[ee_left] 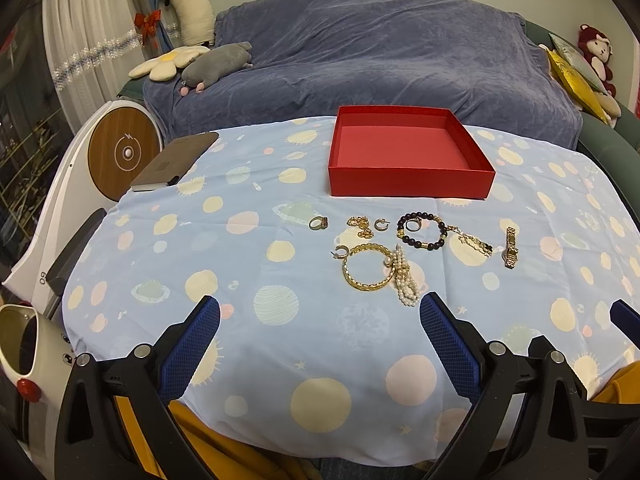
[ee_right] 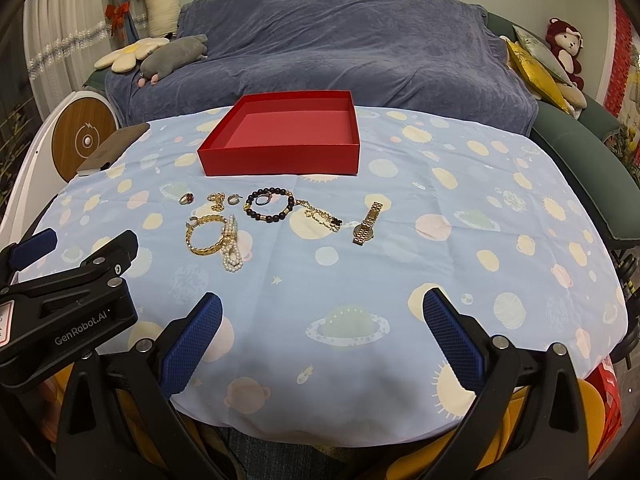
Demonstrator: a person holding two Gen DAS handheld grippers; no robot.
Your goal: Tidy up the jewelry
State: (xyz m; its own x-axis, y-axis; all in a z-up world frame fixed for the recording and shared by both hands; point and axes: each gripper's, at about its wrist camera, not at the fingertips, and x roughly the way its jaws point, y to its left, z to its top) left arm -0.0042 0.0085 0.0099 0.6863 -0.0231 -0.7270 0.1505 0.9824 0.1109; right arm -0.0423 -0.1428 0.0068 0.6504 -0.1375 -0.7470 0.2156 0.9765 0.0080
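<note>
— We are holding both sets of tongs back at the near edge of the bench (ee_left: 160, 264), the left tongs (ee_left: 320, 340) and the right tongs (ee_right: 322, 338) each spread wide apart and gripping nothing. Why so far off?

— We are judging that nothing has been sorted yet: the red box (ee_left: 408, 184) is sitting empty at the far side, its low cardboard walls and matte floor open to us, and all the jewelry is lying loose between it and us.

— What are we looking at on the cloth?

— We are seeing a thin, faintly creased tablecloth printed with suns and planets. On it, a rigid gold bangle (ee_left: 369, 267) is touching a looped string of small pearls (ee_left: 406, 280). Beyond them a bracelet of dark round beads (ee_left: 422, 231) is ringing a small hoop. A gold ring with a dark stone (ee_left: 319, 223) is lying apart to the left.

— And to the right?

— We are spotting a fine gold chain (ee_right: 322, 216) trailing toward a gold link watch (ee_right: 368, 223), which is lying stretched out flat, well apart from the cluster.

— Which pieces are worrying us?

— We are expecting the chain and pearls to slump and snag; the bangle and watch should lift cleanly between the ribbed blue pads (ee_right: 192, 344).
</note>
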